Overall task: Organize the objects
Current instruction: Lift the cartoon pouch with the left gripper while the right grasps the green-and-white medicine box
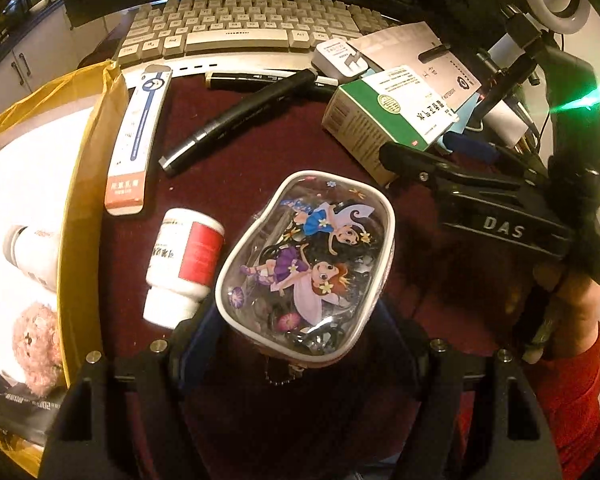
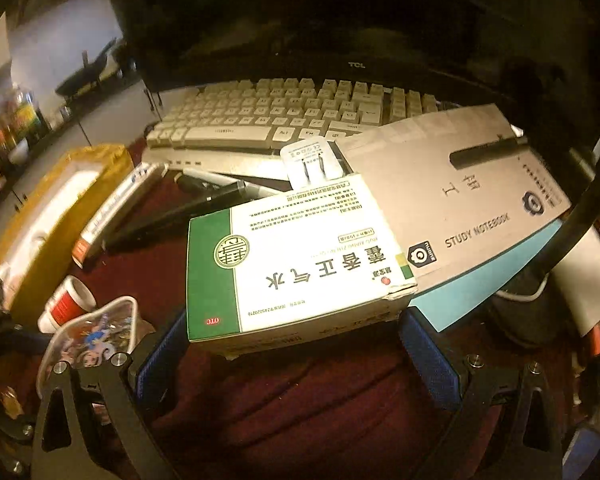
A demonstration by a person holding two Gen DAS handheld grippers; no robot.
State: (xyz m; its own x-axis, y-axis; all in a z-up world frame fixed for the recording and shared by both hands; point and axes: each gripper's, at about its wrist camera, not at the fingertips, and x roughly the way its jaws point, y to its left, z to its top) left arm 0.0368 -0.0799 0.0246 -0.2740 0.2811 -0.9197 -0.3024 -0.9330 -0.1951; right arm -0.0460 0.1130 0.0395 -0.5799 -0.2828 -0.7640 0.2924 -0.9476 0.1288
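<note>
A clear zip pouch printed with cartoon fairies sits between the blue pads of my left gripper. The pads rest against both of its sides, so the gripper is shut on it. In the right wrist view the same pouch shows at the lower left. A green and white medicine box lies tilted on the dark red cloth. Its near end is just inside the spread fingers of my right gripper, which is open with a gap on each side. From the left wrist view, that right gripper points at the box.
A white pill bottle, a long ointment carton and two black markers lie on the cloth. A yellow box at the left holds a bottle and a small teddy. Behind are a keyboard, a charger and a grey notebook.
</note>
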